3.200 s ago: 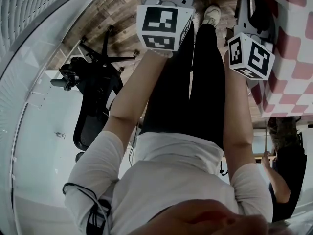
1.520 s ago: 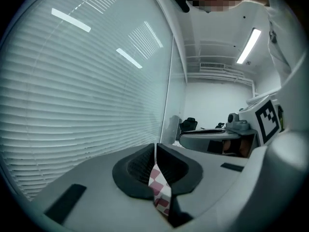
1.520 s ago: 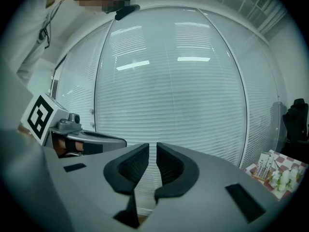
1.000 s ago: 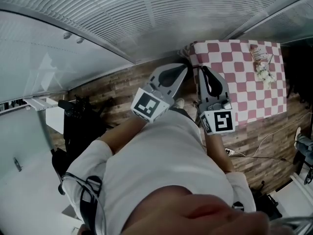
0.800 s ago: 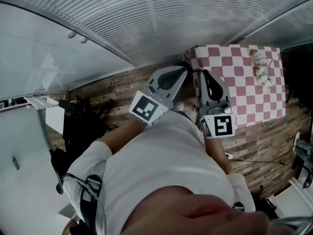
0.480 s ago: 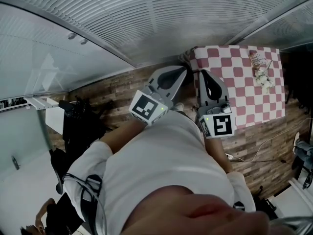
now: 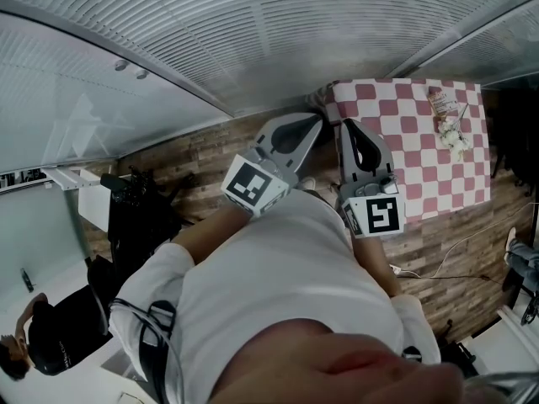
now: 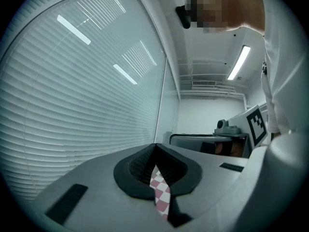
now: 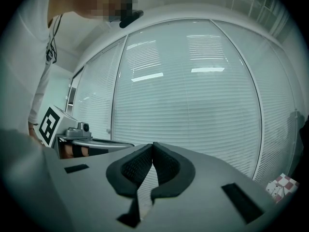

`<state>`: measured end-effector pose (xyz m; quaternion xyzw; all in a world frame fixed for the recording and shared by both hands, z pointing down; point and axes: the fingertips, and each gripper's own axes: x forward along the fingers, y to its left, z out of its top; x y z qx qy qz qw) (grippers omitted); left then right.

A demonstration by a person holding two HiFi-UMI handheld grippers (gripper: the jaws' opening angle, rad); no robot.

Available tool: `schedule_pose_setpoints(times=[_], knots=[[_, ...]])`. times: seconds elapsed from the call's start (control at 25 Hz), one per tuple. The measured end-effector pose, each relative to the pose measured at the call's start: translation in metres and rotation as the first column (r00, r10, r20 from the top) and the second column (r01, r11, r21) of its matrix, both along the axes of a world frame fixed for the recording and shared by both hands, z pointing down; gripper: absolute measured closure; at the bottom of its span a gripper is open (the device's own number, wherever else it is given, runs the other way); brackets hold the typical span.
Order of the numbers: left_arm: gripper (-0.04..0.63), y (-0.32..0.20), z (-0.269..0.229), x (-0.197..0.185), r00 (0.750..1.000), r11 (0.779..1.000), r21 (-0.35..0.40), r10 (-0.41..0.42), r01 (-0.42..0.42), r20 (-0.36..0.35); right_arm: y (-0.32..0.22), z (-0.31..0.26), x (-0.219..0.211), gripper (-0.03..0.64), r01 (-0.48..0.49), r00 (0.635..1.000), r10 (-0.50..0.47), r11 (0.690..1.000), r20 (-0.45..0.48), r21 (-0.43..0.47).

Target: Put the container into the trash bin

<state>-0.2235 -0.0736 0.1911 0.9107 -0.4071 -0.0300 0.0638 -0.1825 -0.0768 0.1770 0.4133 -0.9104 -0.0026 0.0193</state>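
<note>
Two grippers, one pink-checked table (image 7: 404,146). The left gripper (image 7: 313,123) is just beside the table's left edge, jaws pressed together on nothing. The right gripper (image 7: 347,126) is at that edge, likewise clenched and empty. Only the head view shows the small pale clutter (image 7: 446,116) at the table's far end — perhaps the container, too small to tell. The right gripper view catches one table corner.

Bright even ceiling light, strong fisheye bending, dark vignetted corners, sharp focus
</note>
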Motion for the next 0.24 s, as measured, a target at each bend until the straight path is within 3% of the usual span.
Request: schedule_pose_setpoints(times=[0.24], knots=[[0.563,-0.0049,0.0007,0.0024,1.000,1.000,-0.011,-0.003,0.003,0.003,-0.0042,-0.0010,0.0022,0.584,0.005,1.000,-0.005,1.000,0.000,0.003]])
